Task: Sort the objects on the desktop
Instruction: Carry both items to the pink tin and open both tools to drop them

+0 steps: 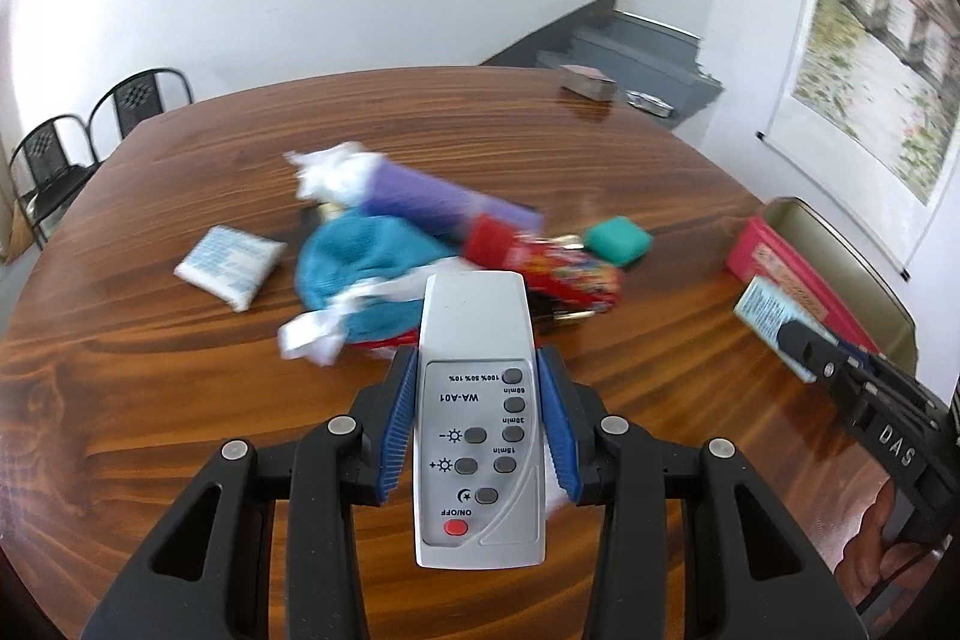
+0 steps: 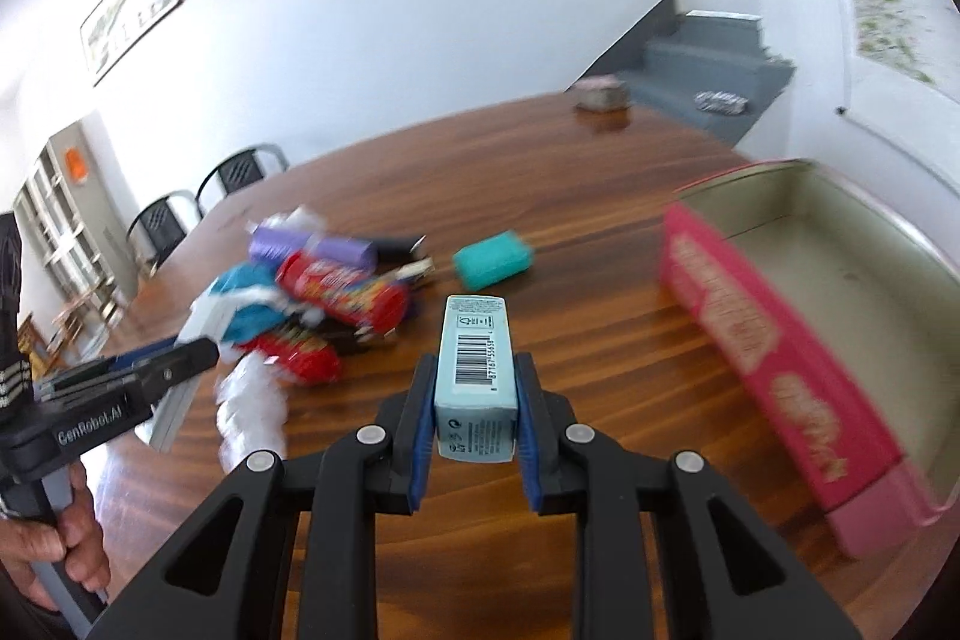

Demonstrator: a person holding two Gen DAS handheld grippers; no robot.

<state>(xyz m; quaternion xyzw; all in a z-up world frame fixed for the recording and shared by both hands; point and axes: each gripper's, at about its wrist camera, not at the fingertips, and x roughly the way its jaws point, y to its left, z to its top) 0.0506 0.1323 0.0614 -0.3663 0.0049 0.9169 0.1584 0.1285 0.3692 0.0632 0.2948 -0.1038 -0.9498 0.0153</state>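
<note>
My left gripper (image 1: 478, 370) is shut on a silver remote control (image 1: 478, 418), held above the wooden table (image 1: 150, 370) in front of a pile of objects. My right gripper (image 2: 474, 376) is shut on a light blue box with a barcode (image 2: 476, 370), held above the table left of an open pink tin (image 2: 840, 292). The pile holds a red snack tube (image 2: 345, 289), a purple roll (image 1: 432, 199), a blue cloth (image 1: 360, 268) and white crumpled paper (image 1: 327, 172). A teal case (image 1: 618, 239) lies beside the pile. The right gripper and box also show in the left wrist view (image 1: 774, 316).
A white tissue pack (image 1: 231, 265) lies left of the pile. A small box (image 1: 588, 81) sits at the table's far edge. Black chairs (image 1: 90, 124) stand beyond the table on the left. Grey stairs (image 1: 630, 46) are behind. The left gripper shows in the right wrist view (image 2: 180, 364).
</note>
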